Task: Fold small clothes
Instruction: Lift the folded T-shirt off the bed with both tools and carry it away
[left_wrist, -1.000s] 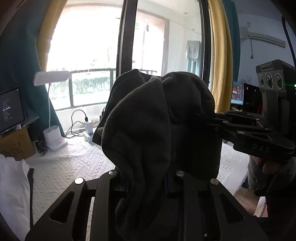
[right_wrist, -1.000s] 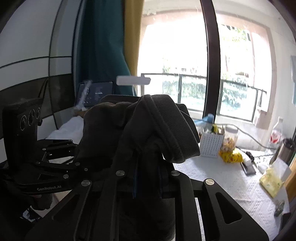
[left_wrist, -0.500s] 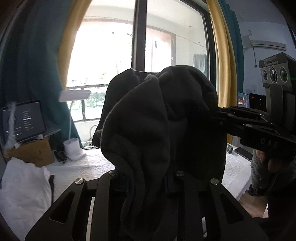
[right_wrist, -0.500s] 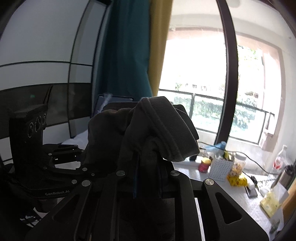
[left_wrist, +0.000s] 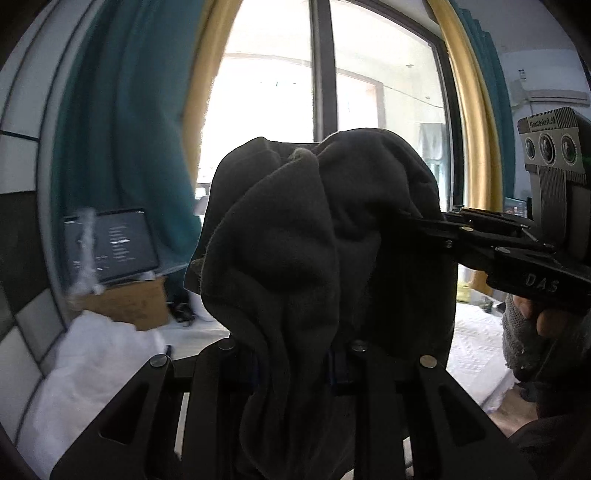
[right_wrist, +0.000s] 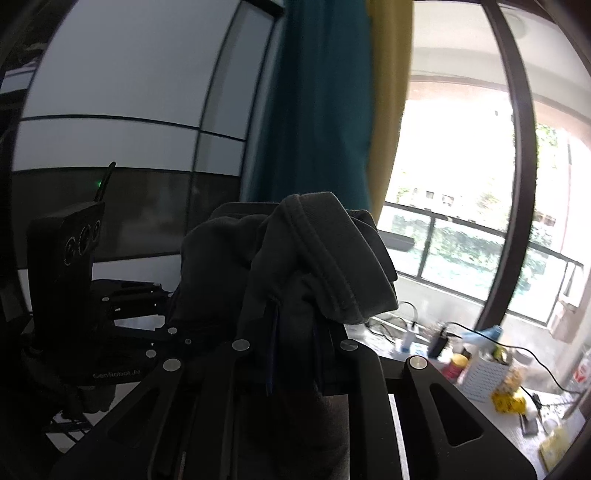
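In the left wrist view, our left gripper (left_wrist: 295, 363) is clamped on a dark grey garment (left_wrist: 314, 258), whose bunched cloth rises out from between the jaws and fills the middle of the picture, held up in the air in front of the window (left_wrist: 280, 99). The fabric also spills down over the gripper's frame toward the bottom edge. From the right, our right gripper (left_wrist: 410, 218) reaches in level and bites into the same garment near its upper right side; its tips are buried in the cloth. A hand (left_wrist: 535, 321) in a grey fingerless glove grips its handle. Behind the garment hang a teal curtain (left_wrist: 122, 129) and a yellow curtain (left_wrist: 469, 99). At the left a tablet (left_wrist: 110, 247) with a dark screen stands on a cardboard box (left_wrist: 125, 302), with white bedding (left_wrist: 85, 358) below it. In the right wrist view, our right gripper (right_wrist: 291, 354) is closed on the garment (right_wrist: 314, 266), and a stitched hem folds over and droops to the right of the jaws. The cloth stretches left to our left gripper (right_wrist: 168, 299), which meets it from the side with its tips hidden in the folds, so from here we cannot tell how its jaws stand. Beyond, at the lower right, a table (right_wrist: 517, 439) with a white cover carries a white basket (right_wrist: 484, 376), a yellow packet (right_wrist: 508, 400), cables and bottles, all well below and apart from the raised garment. A balcony railing (right_wrist: 480, 236) shows through the window.
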